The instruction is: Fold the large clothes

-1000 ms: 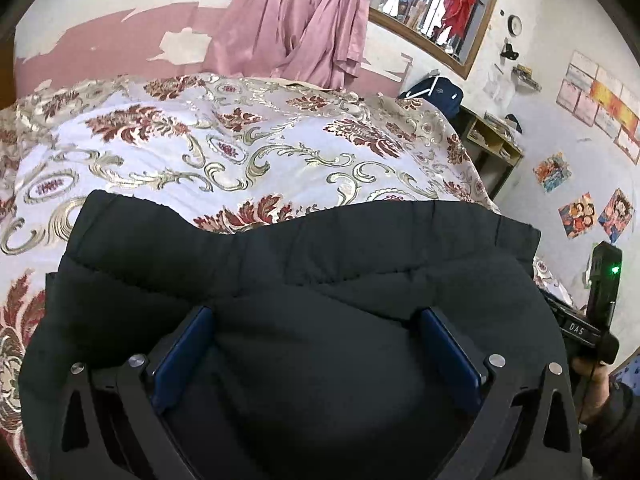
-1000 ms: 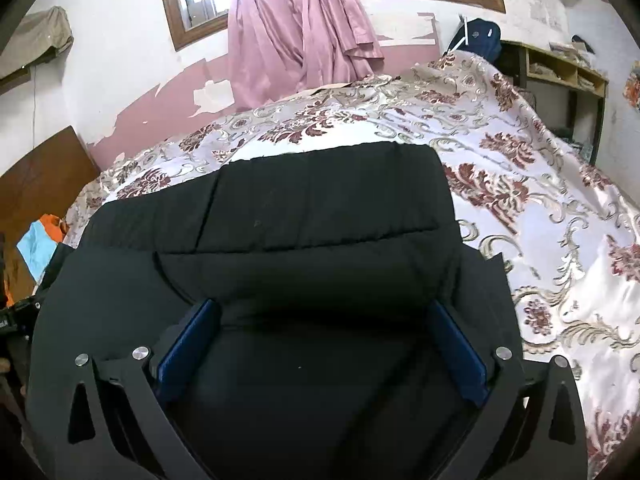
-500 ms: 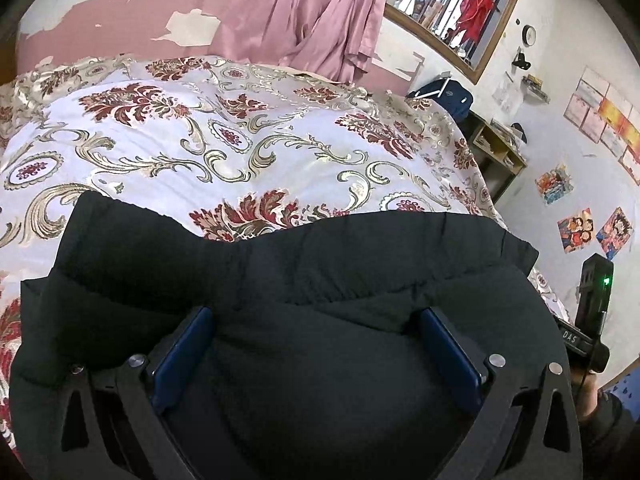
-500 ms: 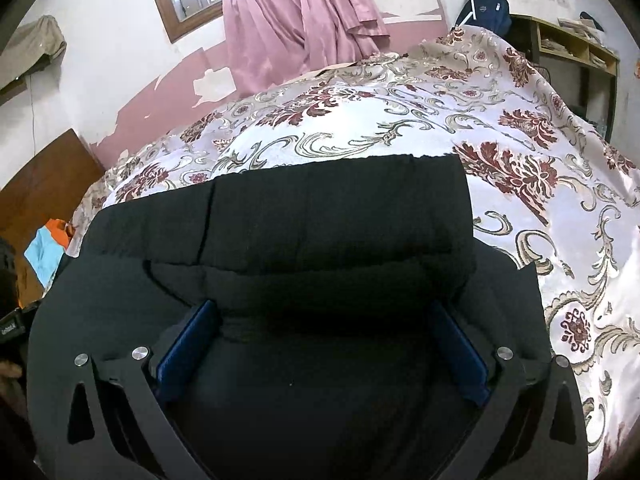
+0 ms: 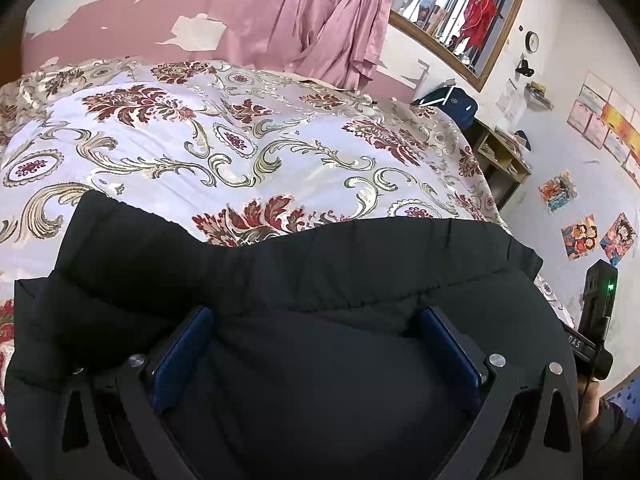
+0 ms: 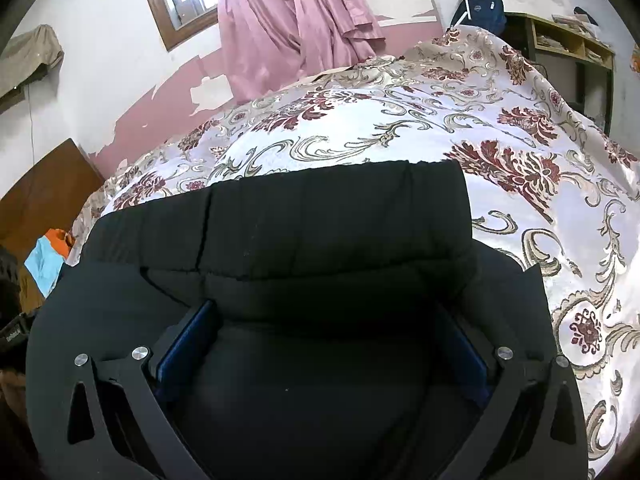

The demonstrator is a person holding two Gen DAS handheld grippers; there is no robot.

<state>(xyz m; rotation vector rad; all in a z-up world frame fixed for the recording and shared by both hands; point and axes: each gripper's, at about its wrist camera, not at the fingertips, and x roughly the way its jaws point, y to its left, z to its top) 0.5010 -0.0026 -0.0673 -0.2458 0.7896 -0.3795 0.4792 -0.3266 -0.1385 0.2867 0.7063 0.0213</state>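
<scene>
On the near half of the bed: one large black padded jacket (image 5: 320, 280), quilted, already lying in a doubled layer with a banded hem or cuff edge running across its far side. Bulk fills the lower part of both wrist views.

Handling, judged: soft, puffy and springy; moderately light for its size but bulky; the smooth shell is likely slippery, and the filling will push a fold back open unless pressed flat. Not fragile. Best hold: a stitched seam or the banded edge near each outer corner, where the layers are thin enough to pinch through; a grip on the plump middle would slide.

Left gripper (image 5: 316, 356): blue pads spread wide, padded fabric bulging up between them; no pinch evident.

Right gripper (image 6: 324, 352): likewise spread wide, straddling a mound of the jacket, nothing squeezed.

Support: floral bedspread (image 5: 200, 152), white with red and gold scrolls, smooth and bare on the far side.

Surroundings: pink curtain (image 6: 288, 28) at the far wall; wooden shelf (image 6: 572, 48) at far right.
</scene>
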